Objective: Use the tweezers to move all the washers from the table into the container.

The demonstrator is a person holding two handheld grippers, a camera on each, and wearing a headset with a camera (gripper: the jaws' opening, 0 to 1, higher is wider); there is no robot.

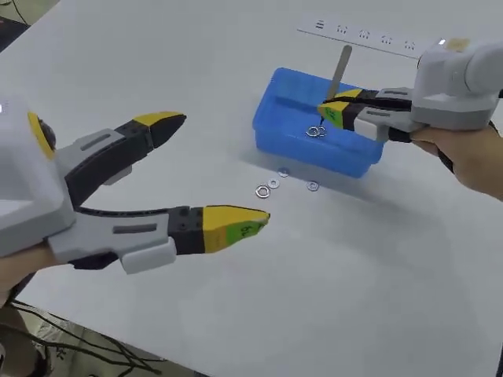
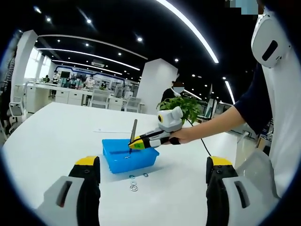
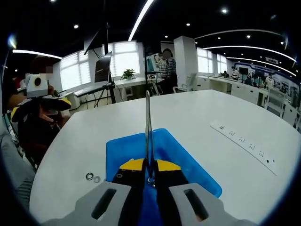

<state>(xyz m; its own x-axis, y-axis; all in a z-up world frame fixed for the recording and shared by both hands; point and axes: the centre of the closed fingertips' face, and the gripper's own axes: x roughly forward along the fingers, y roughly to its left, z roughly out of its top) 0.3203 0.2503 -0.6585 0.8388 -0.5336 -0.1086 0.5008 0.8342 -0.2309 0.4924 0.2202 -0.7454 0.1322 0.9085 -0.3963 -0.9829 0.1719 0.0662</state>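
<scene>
Left gripper (image 1: 225,169) nearest, held level above table (image 1: 157,314), jaws wide apart. Loose washers (image 1: 271,187) lie just before blue container (image 1: 314,157) (some inside). Beyond, right gripper (image 1: 330,114) reaches over container, jaws clamping upright tweezers (image 1: 341,69).

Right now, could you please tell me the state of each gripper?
Left gripper: open, holding nothing.
Right gripper: shut on the tweezers over the container.
</scene>
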